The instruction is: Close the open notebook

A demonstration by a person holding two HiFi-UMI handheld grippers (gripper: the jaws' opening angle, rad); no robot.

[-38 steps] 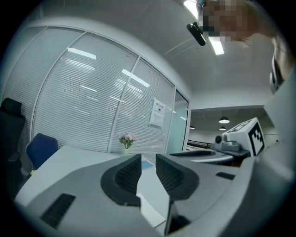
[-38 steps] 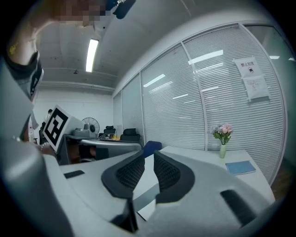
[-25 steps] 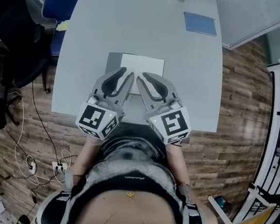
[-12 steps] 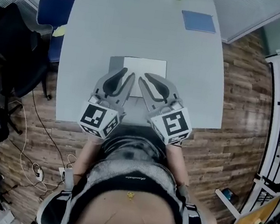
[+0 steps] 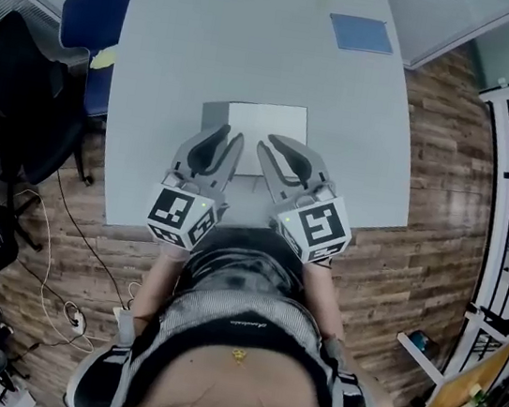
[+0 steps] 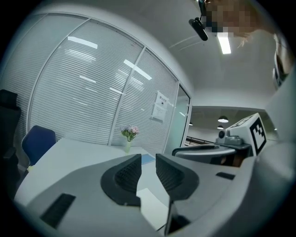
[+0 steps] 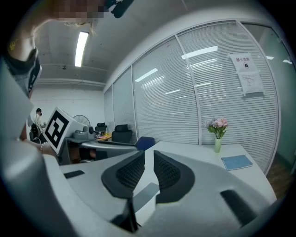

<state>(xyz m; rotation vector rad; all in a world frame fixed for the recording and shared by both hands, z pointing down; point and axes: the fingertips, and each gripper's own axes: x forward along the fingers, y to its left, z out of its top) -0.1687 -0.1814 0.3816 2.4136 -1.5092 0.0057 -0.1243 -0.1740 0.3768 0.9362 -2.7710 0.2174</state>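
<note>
Open notebook (image 5: 265, 122) lies flat on the grey table (image 5: 182, 54), toward its near side. Left gripper (image 5: 229, 137) and right gripper (image 5: 268, 145) sit side by side over the notebook's near edge. Both have jaws slightly apart, gripping nothing.

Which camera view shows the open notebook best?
The head view: it shows the open notebook from above, flat on the table, nearly whole. The left gripper view and the right gripper view each catch only a strip of it between the jaws.
</note>
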